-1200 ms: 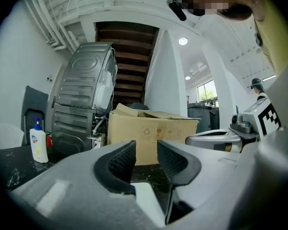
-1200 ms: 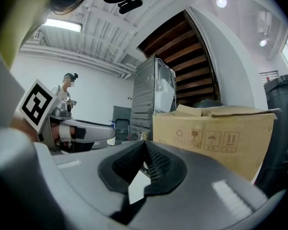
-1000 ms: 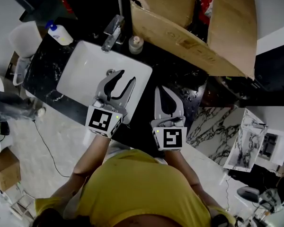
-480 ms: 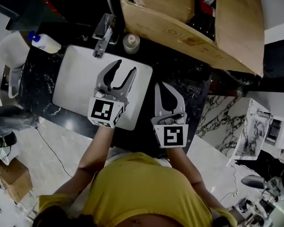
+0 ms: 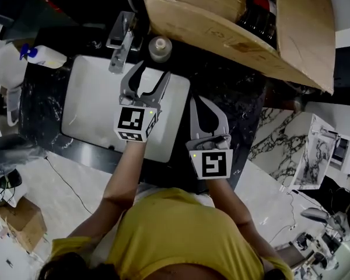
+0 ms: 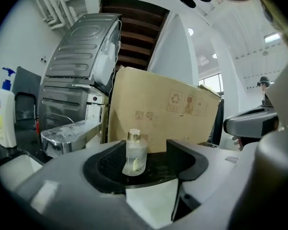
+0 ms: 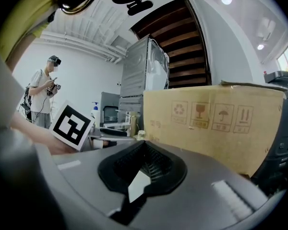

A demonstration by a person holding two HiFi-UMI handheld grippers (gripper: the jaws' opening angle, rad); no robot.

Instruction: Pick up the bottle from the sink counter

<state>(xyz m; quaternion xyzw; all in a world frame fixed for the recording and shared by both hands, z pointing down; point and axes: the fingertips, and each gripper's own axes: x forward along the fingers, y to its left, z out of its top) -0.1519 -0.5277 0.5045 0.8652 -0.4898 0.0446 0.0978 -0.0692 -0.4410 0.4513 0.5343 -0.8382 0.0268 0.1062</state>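
A small clear glass bottle [image 5: 160, 48] with a gold cap stands upright on the black counter [image 5: 221, 92], behind the white sink [image 5: 93, 104] and beside the faucet [image 5: 121, 39]. My left gripper [image 5: 153, 74] hovers over the sink's back right corner. Its jaws are opening, with nothing between them. In the left gripper view the bottle [image 6: 135, 152] shows just beyond the left gripper [image 6: 146, 163], framed by the two jaws and apart from them. My right gripper [image 5: 195, 102] hangs shut over the counter to the right, and in its own view the right gripper [image 7: 144, 143] is empty.
A large cardboard box [image 5: 233, 22] stands close behind the bottle. A white pump bottle with a blue top [image 5: 44, 56] lies far left on the counter. A person [image 7: 43, 97] stands in the distance in the right gripper view.
My left gripper has moved forward across the sink towards the small bottle, and its jaws have spread wider. The right gripper has kept its place and stays shut.
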